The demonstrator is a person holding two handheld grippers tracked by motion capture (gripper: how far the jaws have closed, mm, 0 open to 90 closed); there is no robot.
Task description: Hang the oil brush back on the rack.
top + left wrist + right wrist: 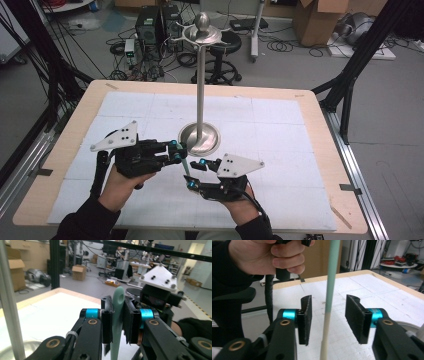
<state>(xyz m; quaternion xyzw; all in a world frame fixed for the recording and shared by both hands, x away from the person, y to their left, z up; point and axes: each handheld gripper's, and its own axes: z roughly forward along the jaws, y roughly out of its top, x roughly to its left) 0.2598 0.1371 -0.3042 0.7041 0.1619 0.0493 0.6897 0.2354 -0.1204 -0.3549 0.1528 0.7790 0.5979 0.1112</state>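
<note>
**Spoon handed between grippers, near the stand**

The left gripper (176,152) is clenched on a pale green spoon (117,315): in the left gripper view its pads (107,320) press both sides of the handle just below the hanging hole at the top end. The spoon hangs about upright over the mat (280,125), near the middle of the near half, just in front of the base of the steel stand (200,135). The right gripper (194,174) sits just right of and nearer than the left one. Its jaws stand wide apart, released, with the lower stretch of the handle passing between them and touching neither pad (306,320).

Judged from this, the work is a handover, or a steadying grip, before the spoon goes up to a hook on the stand's top ring (202,34).

Risks from here:
- The handle runs nearer the right gripper's left pad than its right one. If the jaws close as they stand, one pad may hit first and push the spoon sideways, twisting it in the left grip.
- If the left gripper lets go before the right one has closed fully, the spoon will drop to the mat.
- The two grippers are close together; a tilt of either hand could knock fingers against each other.
- The stand is tall on a small base, so a bump from an arm could tip it.
</note>
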